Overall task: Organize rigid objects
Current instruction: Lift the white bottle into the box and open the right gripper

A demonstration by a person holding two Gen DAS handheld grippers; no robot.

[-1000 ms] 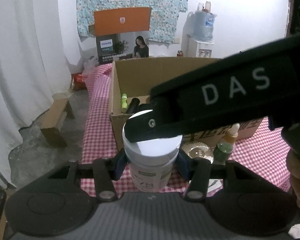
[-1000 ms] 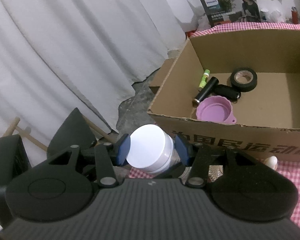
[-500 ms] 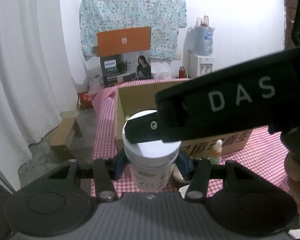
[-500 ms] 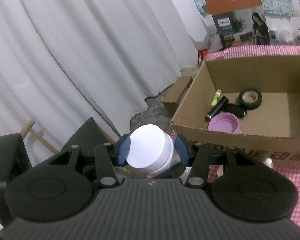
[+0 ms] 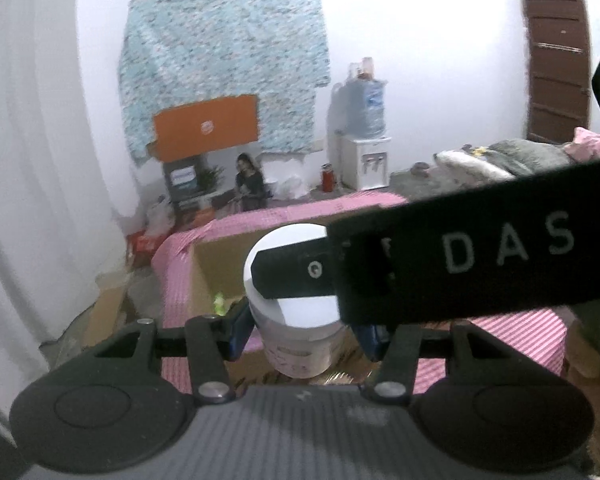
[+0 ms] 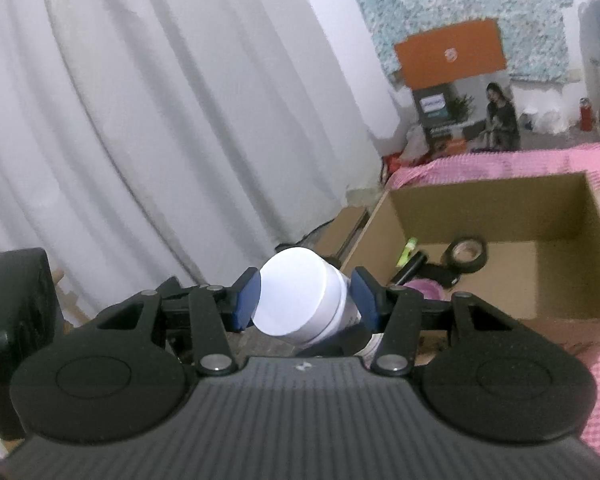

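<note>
Both grippers are clamped on one white-lidded jar: the left gripper on its body, the right gripper on its lid, above the near left corner of the cardboard box. If the two hands pull unevenly, I think the jar may twist out and fall outside the box.

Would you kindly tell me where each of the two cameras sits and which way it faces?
Left wrist: on the left tool, facing the far wall over the cardboard box; its fingers clamp a white-lidded jar, the right tool crossing above.
Right wrist: on the right tool, gripping the jar's lid, facing curtain and box.
Shared: jar, box.
</note>
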